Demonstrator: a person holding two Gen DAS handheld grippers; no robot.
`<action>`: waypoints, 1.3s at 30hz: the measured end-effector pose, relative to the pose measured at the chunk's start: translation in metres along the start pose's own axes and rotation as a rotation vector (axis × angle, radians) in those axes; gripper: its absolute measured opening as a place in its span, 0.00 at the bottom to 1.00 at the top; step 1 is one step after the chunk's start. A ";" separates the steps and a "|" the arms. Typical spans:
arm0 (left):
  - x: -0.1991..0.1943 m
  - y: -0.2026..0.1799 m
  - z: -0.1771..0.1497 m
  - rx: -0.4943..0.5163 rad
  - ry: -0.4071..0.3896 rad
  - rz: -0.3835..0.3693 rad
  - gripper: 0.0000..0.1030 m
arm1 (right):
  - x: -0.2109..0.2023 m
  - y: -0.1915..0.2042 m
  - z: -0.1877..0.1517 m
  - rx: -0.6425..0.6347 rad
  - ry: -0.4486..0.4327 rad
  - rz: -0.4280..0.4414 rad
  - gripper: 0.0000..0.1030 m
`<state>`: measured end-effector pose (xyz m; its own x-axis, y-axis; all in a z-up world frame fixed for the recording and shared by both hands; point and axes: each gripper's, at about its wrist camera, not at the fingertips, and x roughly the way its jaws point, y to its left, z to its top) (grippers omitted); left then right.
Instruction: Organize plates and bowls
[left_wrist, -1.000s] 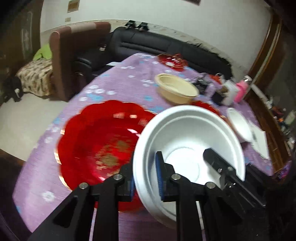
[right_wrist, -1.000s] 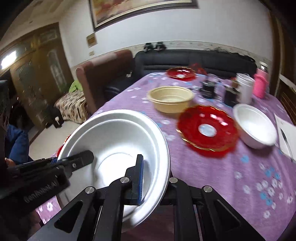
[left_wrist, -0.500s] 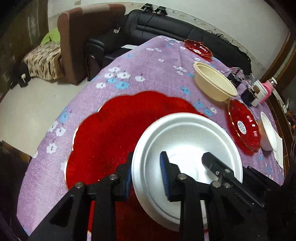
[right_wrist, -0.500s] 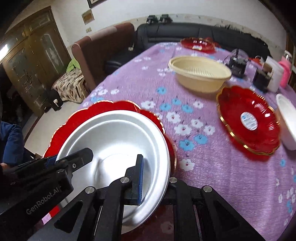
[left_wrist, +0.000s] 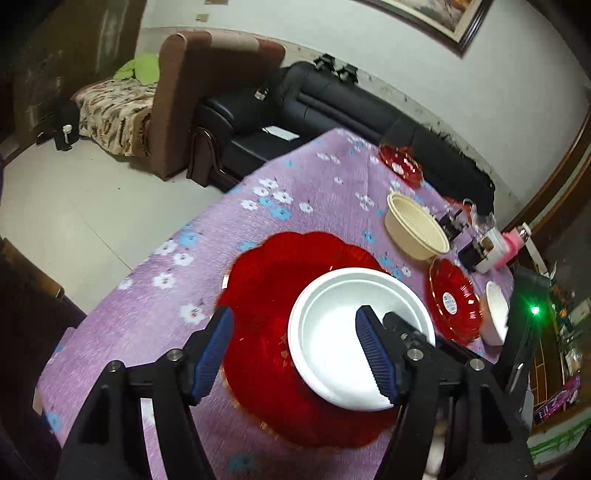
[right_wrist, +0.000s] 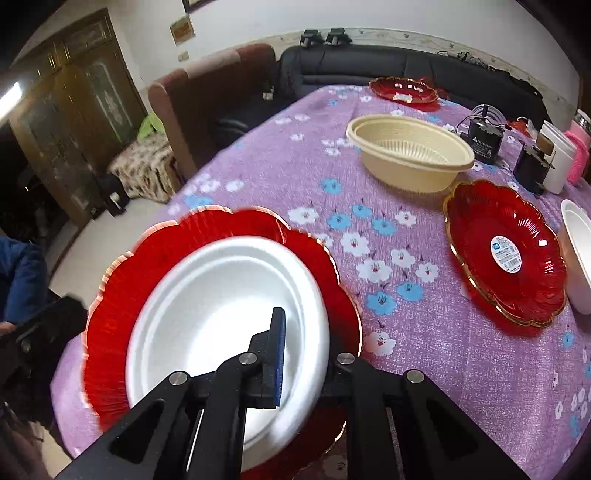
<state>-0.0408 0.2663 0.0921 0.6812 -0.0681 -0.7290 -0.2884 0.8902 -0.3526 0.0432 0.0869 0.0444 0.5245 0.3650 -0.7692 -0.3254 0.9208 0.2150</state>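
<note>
A large white bowl rests in a big red scalloped plate at the near end of the purple table. My left gripper is open, jaws spread wide above the plate, off the bowl's rim. My right gripper is shut on the white bowl's near-right rim; its right finger is hidden under the rim.
Further on stand a cream colander bowl, a smaller red plate, a small white bowl at the right edge, a far red dish, black devices and a pink bottle. Sofas stand beyond the table.
The white bowl came down onto the big red plate. My left gripper let go of its rim, opened wide and drew back. My right gripper still holds the rim.
</note>
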 end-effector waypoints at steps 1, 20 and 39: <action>-0.006 0.002 -0.002 -0.005 -0.007 0.003 0.67 | -0.007 -0.003 -0.001 0.013 -0.016 0.012 0.32; -0.019 -0.007 -0.039 -0.027 0.010 0.022 0.68 | -0.082 -0.048 -0.047 0.049 -0.140 -0.062 0.58; -0.031 0.009 -0.046 -0.054 -0.008 0.070 0.69 | -0.040 -0.020 -0.042 -0.075 -0.061 -0.295 0.54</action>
<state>-0.0956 0.2562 0.0850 0.6636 -0.0029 -0.7481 -0.3713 0.8668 -0.3327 -0.0042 0.0484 0.0462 0.6502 0.0931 -0.7540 -0.2079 0.9764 -0.0587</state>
